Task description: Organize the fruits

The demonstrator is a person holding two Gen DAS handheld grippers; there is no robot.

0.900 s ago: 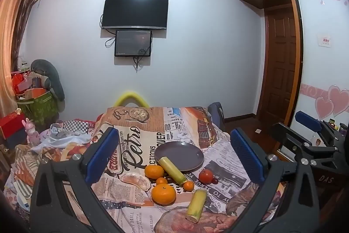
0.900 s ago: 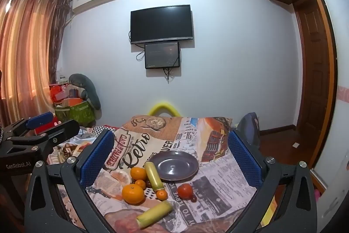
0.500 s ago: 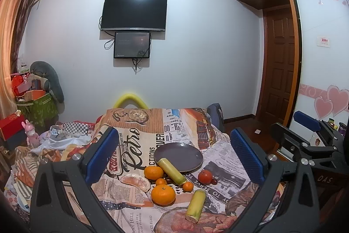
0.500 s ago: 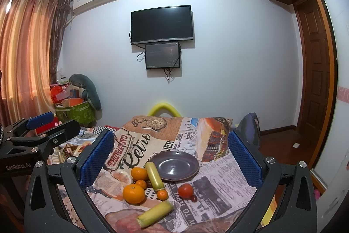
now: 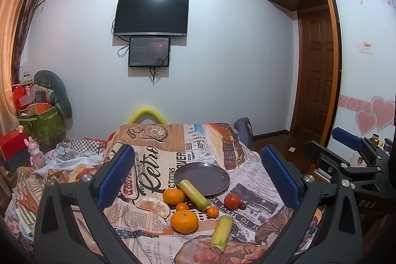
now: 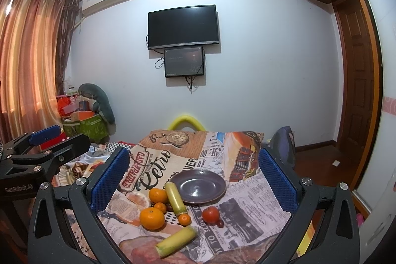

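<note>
above the fruit, left gripper [image 5: 198,172] spread wide, holding nothing; right gripper [image 6: 194,177] likewise

Black tool [image 5: 198,175]; blue pads [image 5: 115,175]

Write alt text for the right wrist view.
The open right gripper hovers above a newsprint-patterned cloth holding an empty purple plate, oranges, a tomato and two yellow-green stalk pieces. The left gripper shows at left.

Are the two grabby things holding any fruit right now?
No, nothing is held. The left gripper and the right gripper are both wide open above the table, and all the fruit, like the big orange, lies on the cloth.
</note>
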